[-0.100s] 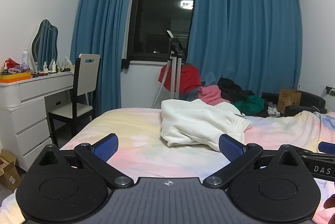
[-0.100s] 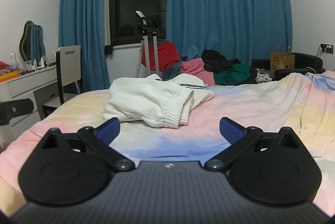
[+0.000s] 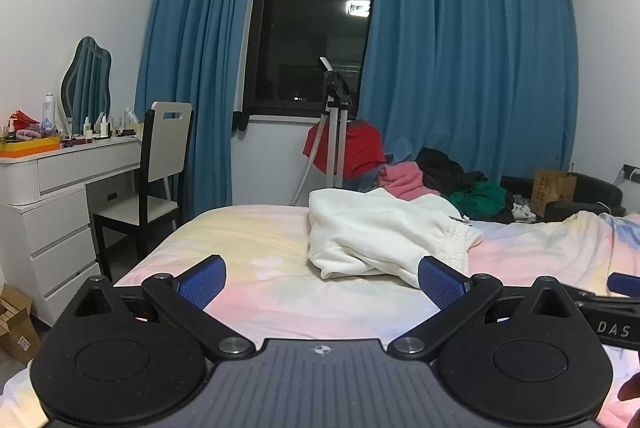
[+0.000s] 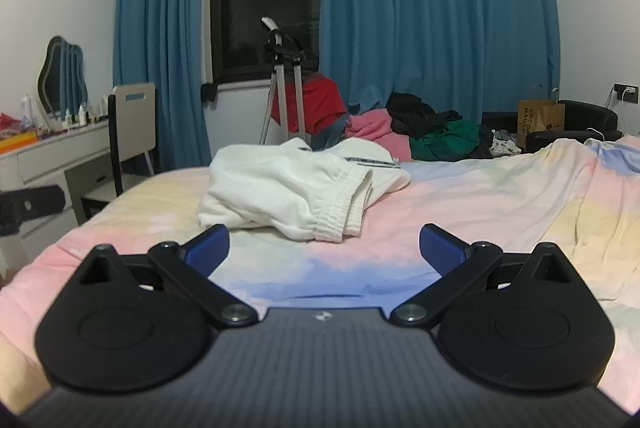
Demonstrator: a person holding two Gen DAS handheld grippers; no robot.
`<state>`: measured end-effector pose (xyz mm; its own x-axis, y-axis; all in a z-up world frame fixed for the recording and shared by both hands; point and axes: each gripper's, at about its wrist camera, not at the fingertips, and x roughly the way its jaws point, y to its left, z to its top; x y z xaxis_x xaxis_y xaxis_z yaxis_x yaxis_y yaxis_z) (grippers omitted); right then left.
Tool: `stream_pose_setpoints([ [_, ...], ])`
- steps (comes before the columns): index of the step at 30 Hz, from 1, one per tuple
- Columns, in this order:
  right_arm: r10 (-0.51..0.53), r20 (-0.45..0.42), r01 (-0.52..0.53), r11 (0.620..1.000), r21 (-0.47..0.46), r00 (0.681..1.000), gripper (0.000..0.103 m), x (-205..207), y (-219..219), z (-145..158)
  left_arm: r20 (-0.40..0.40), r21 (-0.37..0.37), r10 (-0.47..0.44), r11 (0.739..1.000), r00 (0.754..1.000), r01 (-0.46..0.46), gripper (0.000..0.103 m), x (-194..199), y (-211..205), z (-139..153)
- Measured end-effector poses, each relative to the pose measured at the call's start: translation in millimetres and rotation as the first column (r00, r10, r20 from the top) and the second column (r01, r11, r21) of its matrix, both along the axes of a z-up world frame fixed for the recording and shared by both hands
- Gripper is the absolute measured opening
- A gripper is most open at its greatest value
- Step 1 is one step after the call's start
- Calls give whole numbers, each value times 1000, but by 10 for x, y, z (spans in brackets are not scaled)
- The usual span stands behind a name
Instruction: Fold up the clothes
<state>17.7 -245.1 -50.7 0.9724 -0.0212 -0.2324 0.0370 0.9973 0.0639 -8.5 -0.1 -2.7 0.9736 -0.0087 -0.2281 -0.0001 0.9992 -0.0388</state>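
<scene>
A crumpled white garment [image 3: 384, 232] with a ribbed elastic waistband lies on the pastel bedsheet [image 3: 260, 240], ahead of both grippers. In the right wrist view the same white garment [image 4: 296, 188] sits just beyond the fingers, waistband facing me. My left gripper [image 3: 322, 278] is open, blue pads wide apart, nothing between them, short of the garment's near edge. My right gripper [image 4: 324, 250] is open too, empty, hovering low over the bedsheet [image 4: 480, 204]. The right gripper's body [image 3: 612, 312] shows at the right edge of the left wrist view.
A pile of pink, black and green clothes [image 3: 452, 180] lies past the bed's far edge, beside a garment steamer stand [image 3: 334, 132] with red cloth. A white dresser [image 3: 56, 212] and chair [image 3: 156, 172] stand left. A paper bag [image 4: 540, 118] sits right.
</scene>
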Motion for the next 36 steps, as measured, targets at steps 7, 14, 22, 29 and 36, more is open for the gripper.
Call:
stream_pose_setpoints([
  [7, -3, -47, 2, 1000, -12, 999, 103, 26, 37, -15, -17, 12, 1, 1000, 1000, -1, 103, -86, 5, -2],
  [14, 6, -59, -6, 1000, 2, 998, 103, 41, 26, -32, -55, 35, 12, 999, 998, -10, 103, 83, -24, -13],
  [22, 7, -45, -7, 1000, 10, 999, 103, 25, 8, -12, -54, 40, 9, 999, 998, -7, 103, 77, -18, -15],
  [29, 5, -41, -4, 1000, 18, 999, 103, 16, -11, -6, -53, 52, 14, 999, 998, -11, 103, 96, 8, -40],
  [36, 3, -44, -3, 1000, 14, 999, 103, 11, -6, -12, -47, 67, 42, 997, 998, -39, 103, 140, 69, -55],
])
